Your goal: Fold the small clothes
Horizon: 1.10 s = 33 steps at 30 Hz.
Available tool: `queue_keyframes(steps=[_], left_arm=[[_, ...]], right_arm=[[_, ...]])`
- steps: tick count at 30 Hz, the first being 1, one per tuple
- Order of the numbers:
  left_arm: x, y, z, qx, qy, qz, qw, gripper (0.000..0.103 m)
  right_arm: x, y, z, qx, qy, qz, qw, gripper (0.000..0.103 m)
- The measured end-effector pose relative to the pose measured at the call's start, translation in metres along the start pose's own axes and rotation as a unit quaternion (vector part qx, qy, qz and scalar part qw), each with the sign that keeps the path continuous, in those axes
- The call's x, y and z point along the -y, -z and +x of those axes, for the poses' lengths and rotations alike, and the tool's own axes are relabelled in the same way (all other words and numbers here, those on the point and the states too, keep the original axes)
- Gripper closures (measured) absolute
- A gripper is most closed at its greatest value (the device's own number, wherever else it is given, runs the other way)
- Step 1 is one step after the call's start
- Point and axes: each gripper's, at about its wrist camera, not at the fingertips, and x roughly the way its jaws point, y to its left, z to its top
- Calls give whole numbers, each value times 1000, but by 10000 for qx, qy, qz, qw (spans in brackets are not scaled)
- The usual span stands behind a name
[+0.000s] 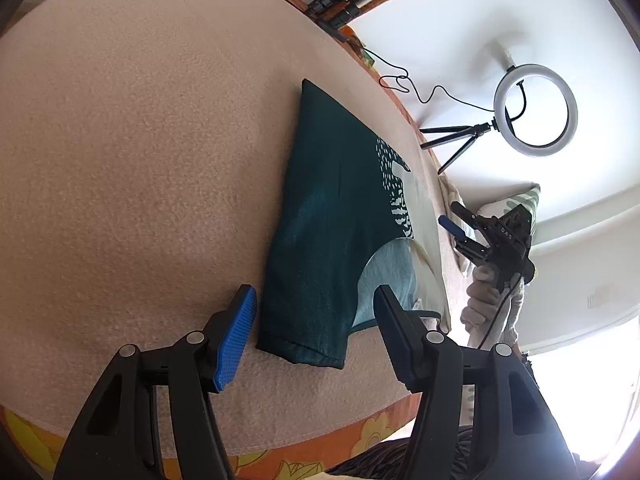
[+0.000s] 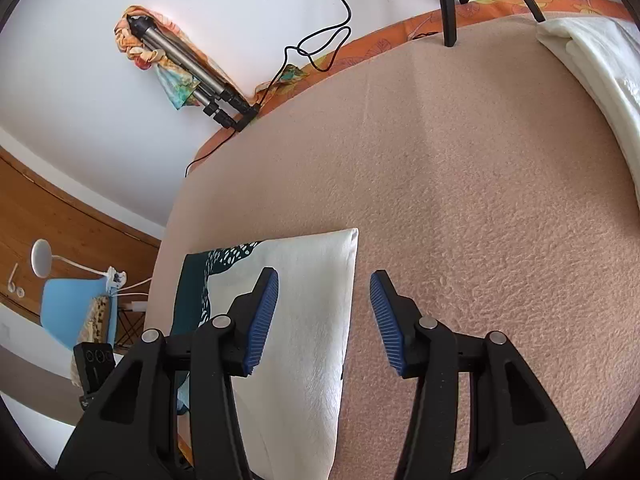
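Observation:
A small garment, dark teal with a white half and a dotted print (image 1: 328,216), lies folded on the pink blanket (image 1: 140,160). My left gripper (image 1: 316,332) is open and empty, its jaws straddling the garment's near teal corner. My right gripper (image 2: 324,316) is open and empty, just above the garment's white half (image 2: 304,320), with the fabric's right edge between the jaws. The right gripper also shows in the left wrist view (image 1: 456,228), beyond the garment's far side, held in a gloved hand.
A ring light on a small tripod (image 1: 532,108) stands at the blanket's far edge, with a black cable (image 1: 400,80). A folded tripod (image 2: 192,76) leans at the wall. A folded white cloth (image 2: 600,80) lies at the right. A blue chair (image 2: 76,312) stands beyond the bed.

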Motion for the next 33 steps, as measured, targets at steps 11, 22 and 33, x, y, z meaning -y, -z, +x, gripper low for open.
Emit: queue_keyframes(steps=[11,22,33], left_arm=[[21,-5,23,-172,234,362,9989,46],[37,-12,53,-342,-7,653,9973,95],[54,-8,37,127,-242,1259,9917,98]], right_arm=[[4,-6,38,-184,-506,-173,9984,53],[-31,8,64,-516,-611,-788,9937,90],[-62,3,36,-132,9,-1060,9943,97]])
